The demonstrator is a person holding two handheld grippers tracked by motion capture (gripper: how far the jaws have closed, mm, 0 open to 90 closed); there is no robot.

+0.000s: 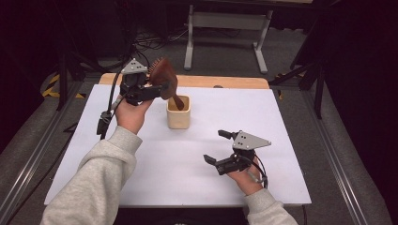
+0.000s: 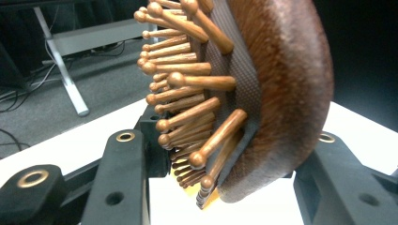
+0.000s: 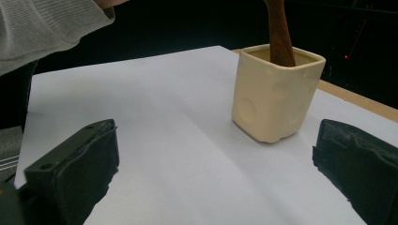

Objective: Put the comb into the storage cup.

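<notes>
Holding a wooden hairbrush [image 1: 163, 77] in my left gripper [image 1: 157, 89], jaws clamped on the brush's oval head, one on the smooth brown back and one on the bristle side. From the left gripper view the hairbrush [image 2: 277, 93] sits between the black jaws with its round-tipped wooden pins pointing toward the left of that frame, the pins set in a dark woven pad. Brush is tilted, head up and toward the far-left, handle angled down.

Handle end is inside a cream square cup [image 1: 179, 112], which stands upright on the white table sheet [image 1: 281, 117] near the far middle of it. In the right gripper view the cup [image 3: 272, 101] has shallow round dimples on its walls, and the brown handle [image 3: 280, 33] rises out of its mouth; whether the handle touches the cup's bottom I cannot tell.

My right gripper [image 1: 217, 147] rests low over the near-right part of the sheet, well apart from the cup, jaws spread wide with nothing between them, pointing toward the cup. Grey sleeve [image 1: 94, 183] of my left arm crosses the near-left corner.
</notes>
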